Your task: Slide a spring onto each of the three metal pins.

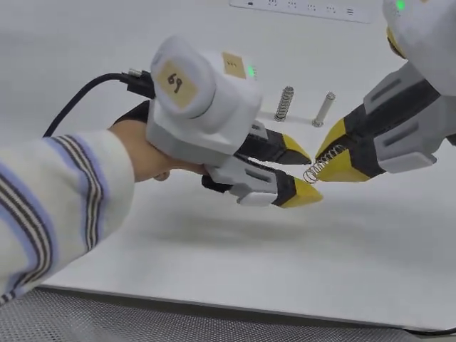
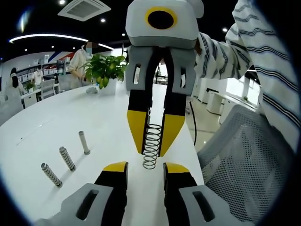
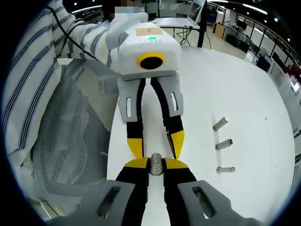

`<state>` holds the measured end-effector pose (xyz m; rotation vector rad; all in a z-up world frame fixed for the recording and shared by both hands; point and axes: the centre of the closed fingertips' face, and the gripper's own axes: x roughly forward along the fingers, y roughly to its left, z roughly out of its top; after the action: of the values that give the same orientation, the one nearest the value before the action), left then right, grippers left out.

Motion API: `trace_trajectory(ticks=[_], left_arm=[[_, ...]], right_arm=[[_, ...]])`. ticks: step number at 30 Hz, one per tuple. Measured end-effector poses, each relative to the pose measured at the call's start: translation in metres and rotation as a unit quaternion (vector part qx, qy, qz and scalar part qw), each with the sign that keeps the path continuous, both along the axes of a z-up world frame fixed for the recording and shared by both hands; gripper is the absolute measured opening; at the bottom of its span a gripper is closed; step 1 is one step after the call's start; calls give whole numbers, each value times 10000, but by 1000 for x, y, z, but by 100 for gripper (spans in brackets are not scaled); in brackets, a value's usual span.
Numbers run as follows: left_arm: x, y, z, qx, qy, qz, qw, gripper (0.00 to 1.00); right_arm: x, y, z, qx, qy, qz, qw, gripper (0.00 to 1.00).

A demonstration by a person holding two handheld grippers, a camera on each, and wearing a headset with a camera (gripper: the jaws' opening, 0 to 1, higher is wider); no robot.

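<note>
Now my R gripper point(image 3: 156, 164) is clamped on a spring point(image 2: 151, 146), held over the table point(image 1: 214, 242). L gripper point(image 2: 146, 168) faces it, jaws apart, tips just beside the spring. Bare pin point(image 2: 83, 142) stands near two pins point(image 2: 67, 158) w/ springs on

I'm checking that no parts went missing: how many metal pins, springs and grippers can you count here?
Metal pins: 3 (one bare, two already sleeved)
Springs: 3 (two on pins, one spring clamped in the right gripper)
Grippers: 2 (right gripper, plus the left gripper, jaws apart)
Total: 8
</note>
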<state>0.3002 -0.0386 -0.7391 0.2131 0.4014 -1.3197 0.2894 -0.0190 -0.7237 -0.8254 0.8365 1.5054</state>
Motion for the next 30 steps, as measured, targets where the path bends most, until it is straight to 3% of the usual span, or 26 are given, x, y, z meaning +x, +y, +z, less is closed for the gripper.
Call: trace_trajectory(ticks=[1,11,14,16,19,21,25,30], left_arm=[[2,0,1,-3,-116,36,9999,27],[12,4,-2,-75,-105,419,9990,66],[14,6,-7,-26,-83,437,9990,65],[17,7,-8,-11,-83,501,9987,69],[26,7,-10,-115,-19,693,9975,83],[24,4,-9,-166,-45,726,9972,96],[28,3,-10,-155,-69,840,9963,98],[39,6,-10,-139,-256,1108,9934,98]], right_arm=[[0,0,0,-14,-5,6,10000,8],[10,-2,-2,-142,-114,54,9998,8],[13,-2,-1,-169,-165,91,9997,8],[15,-2,1,-163,-178,95,9997,8],[22,-2,6,-164,-232,82,9996,8],[27,-4,8,-187,-276,61,9994,8],[37,-10,10,-305,-379,46,9988,8],[45,-14,15,-368,-423,27,9984,8]])
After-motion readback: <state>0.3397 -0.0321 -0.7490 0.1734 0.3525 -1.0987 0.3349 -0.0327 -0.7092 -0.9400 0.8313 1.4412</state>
